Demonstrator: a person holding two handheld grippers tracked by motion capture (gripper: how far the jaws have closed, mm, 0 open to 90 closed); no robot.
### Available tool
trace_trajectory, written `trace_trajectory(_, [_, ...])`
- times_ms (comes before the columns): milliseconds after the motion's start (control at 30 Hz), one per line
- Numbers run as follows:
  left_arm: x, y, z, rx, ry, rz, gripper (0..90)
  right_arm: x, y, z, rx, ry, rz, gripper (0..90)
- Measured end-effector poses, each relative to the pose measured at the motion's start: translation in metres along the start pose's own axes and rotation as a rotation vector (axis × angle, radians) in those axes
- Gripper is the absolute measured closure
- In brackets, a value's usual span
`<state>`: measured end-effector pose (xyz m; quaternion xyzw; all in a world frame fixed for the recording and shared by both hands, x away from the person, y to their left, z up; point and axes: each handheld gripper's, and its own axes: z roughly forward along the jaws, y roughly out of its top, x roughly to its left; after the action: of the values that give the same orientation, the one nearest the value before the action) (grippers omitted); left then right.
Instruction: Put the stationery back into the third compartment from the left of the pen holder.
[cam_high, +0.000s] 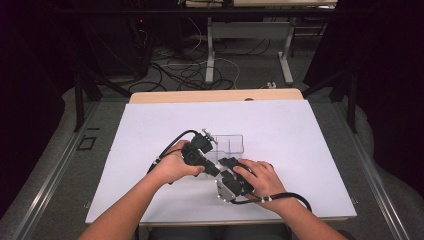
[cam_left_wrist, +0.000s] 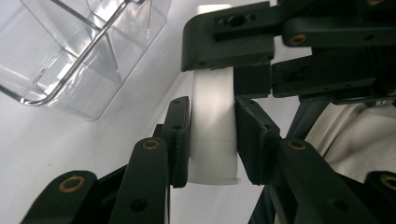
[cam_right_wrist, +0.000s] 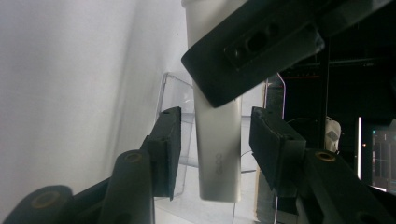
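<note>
A white tube (cam_left_wrist: 212, 116) is held just above the white table (cam_high: 300, 130). My left gripper (cam_left_wrist: 212, 140) is shut on it, both pads pressed flat against its sides. In the right gripper view the tube (cam_right_wrist: 218, 163) looks silvery with small print, and it hangs between the jaws of my right gripper (cam_right_wrist: 217, 144). A narrow gap shows on each side, so the pads (cam_right_wrist: 168, 140) do not touch it. One left jaw crosses the tube higher up. In the high view the left gripper (cam_high: 216, 169) and right gripper (cam_high: 226, 164) meet tip to tip near the table's middle.
A clear plastic box (cam_high: 227, 145) with inner dividers and a wire rim stands just behind the grippers, also seen as the box (cam_left_wrist: 84, 51) at upper left. Table legs and loose cables lie on the floor beyond the far edge.
</note>
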<state>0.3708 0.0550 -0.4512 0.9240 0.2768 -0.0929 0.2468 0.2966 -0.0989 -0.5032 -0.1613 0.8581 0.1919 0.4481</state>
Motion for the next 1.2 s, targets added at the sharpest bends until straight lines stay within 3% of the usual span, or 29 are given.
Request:
trace_trajectory(133, [-0.001,0.003,0.0,0.012,-0.005,0.006,67.8,-0.001,0.002,0.001,0.024,0.015,-0.032,57.9])
trace_trajectory(400, [-0.003,0.004,0.002,-0.004,-0.013,0.005,67.8,0.0,0.004,0.003,0.021,-0.008,-0.101,64.5])
trace_trajectory(567, [-0.002,0.004,0.002,-0.003,-0.018,0.0,67.8,0.0,0.004,0.003,0.032,0.002,-0.117,68.8])
trace_trajectory(600, [-0.001,0.004,0.002,-0.003,-0.022,-0.001,67.7,0.001,0.004,0.003,0.023,-0.028,-0.115,69.0])
trace_trajectory(633, [-0.001,0.004,0.002,-0.005,-0.025,-0.005,67.7,0.001,0.004,0.002,0.036,-0.003,-0.117,69.1])
trace_trajectory(833, [0.0,0.002,0.002,-0.02,-0.034,-0.021,67.4,0.0,0.004,0.003,0.028,-0.007,-0.123,69.6])
trace_trajectory(1000, [0.002,0.0,-0.003,-0.071,-0.053,-0.049,64.5,0.0,0.002,0.003,0.013,-0.027,-0.095,69.7])
trace_trajectory(1067, [0.002,-0.002,-0.006,-0.091,-0.048,-0.053,62.2,0.0,0.002,0.002,0.028,-0.001,-0.089,69.7])
trace_trajectory(1200, [0.004,-0.006,-0.012,-0.119,-0.048,-0.064,58.7,0.001,0.001,0.003,0.018,0.004,-0.075,69.8])
